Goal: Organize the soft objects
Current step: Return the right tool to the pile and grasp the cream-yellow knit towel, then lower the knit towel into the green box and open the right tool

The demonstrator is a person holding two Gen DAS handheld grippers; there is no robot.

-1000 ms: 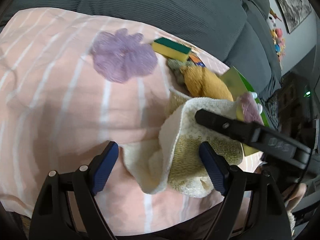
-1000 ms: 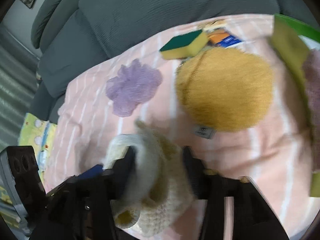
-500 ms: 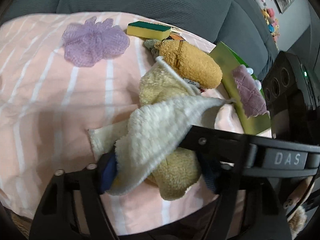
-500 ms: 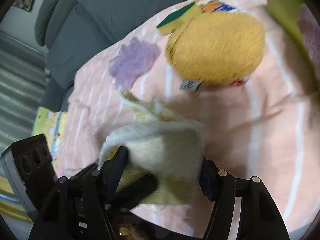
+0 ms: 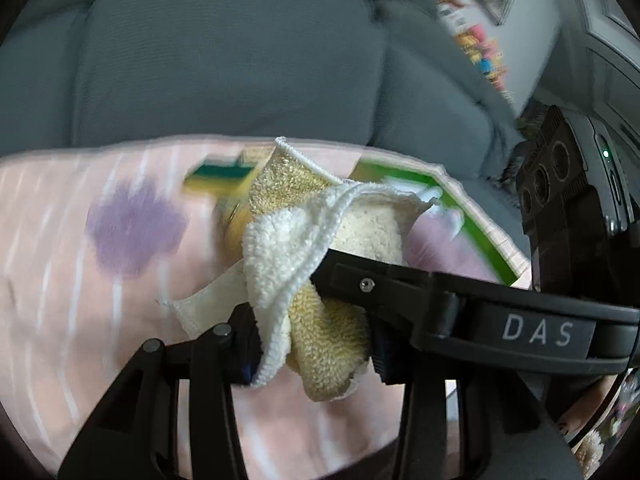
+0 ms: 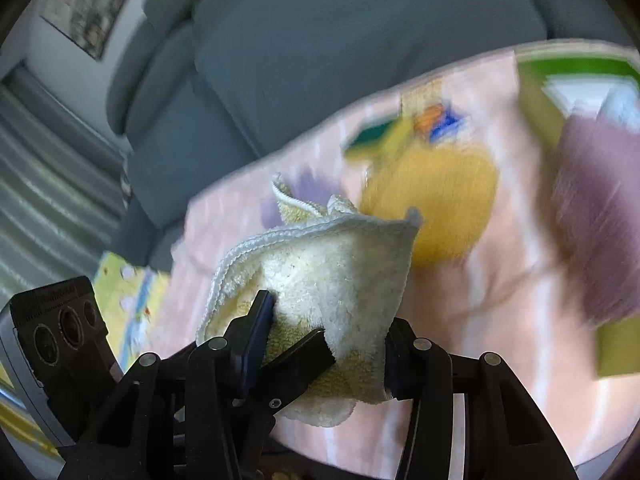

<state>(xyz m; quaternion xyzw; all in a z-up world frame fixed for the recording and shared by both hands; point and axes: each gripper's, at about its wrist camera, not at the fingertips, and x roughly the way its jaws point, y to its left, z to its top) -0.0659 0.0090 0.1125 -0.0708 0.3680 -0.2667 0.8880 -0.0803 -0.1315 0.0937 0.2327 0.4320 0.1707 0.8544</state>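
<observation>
The towel (image 5: 320, 248), cream on one face and yellow on the other, is bunched up and held above the pink striped blanket (image 5: 60, 280) that covers the surface in front of the grey sofa (image 5: 220, 60). My left tool (image 5: 314, 354) is closed on its lower folds, and my right tool (image 6: 324, 344) is clamped on the same towel, with the left one's finger poking in beside its pads. Everything behind the towel is blurred. Left of the towel on the blanket lies a purple mesh puff (image 5: 134, 228); just behind the towel sits a green and yellow sponge (image 5: 218, 178). From my right tool's camera, a round mustard cushion (image 6: 436, 200) lies beyond the towel, and right of it a green tray (image 6: 576, 68) holds a mauve cloth (image 6: 596, 216).
</observation>
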